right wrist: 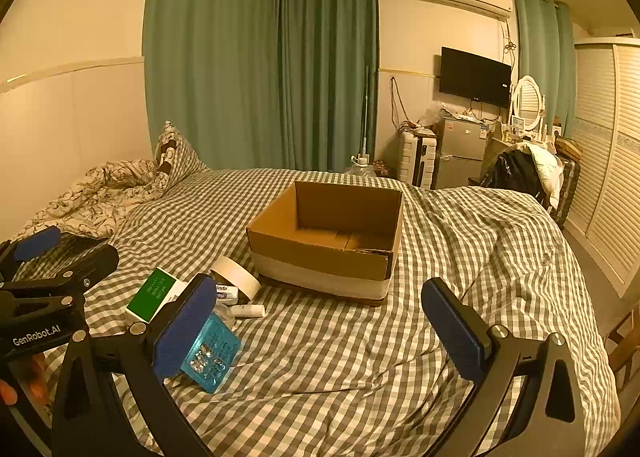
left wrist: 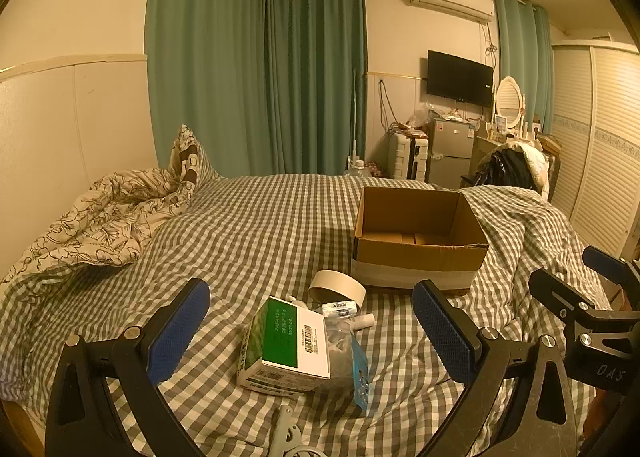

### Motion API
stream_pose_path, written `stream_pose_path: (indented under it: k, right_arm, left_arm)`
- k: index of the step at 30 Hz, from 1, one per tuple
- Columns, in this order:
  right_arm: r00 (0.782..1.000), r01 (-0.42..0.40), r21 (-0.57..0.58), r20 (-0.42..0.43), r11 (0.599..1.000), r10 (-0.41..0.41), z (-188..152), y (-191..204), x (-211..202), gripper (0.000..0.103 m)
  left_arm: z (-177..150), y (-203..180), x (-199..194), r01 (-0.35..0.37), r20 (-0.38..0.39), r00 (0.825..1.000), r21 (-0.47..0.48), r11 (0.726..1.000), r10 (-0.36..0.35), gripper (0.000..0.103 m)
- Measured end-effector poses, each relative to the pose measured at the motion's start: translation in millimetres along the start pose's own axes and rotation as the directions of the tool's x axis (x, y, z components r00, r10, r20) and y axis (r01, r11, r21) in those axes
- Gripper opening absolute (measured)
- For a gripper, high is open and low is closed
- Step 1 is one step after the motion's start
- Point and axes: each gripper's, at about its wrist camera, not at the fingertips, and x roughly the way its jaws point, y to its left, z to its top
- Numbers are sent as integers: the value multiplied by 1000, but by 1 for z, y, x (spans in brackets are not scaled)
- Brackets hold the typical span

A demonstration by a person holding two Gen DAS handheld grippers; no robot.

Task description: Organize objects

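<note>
On bed [left wrist: 260,225]: cardboard box [left wrist: 416,257] behind clutter; left claw [left wrist: 312,325], right claw [right wrist: 320,321] wide open, empty.

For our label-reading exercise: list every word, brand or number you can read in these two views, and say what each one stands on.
"GenRobot.AI": on the left gripper, seen in the right wrist view.
"DAS": on the right gripper, seen in the left wrist view.
"Vitala", or close to it: on the small tube.
Green and white box: barcode and print, too small to read.
TV logo: too small to read.
</note>
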Motion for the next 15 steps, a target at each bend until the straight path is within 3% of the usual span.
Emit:
stream_pose_path:
  k: [15]
  right_arm:
    - [1000,-18,-19,4,1000,18,2,7,-3,103]
  left_arm:
    - [1,-1,0,2,-2,1000,2,1000,-2,103]
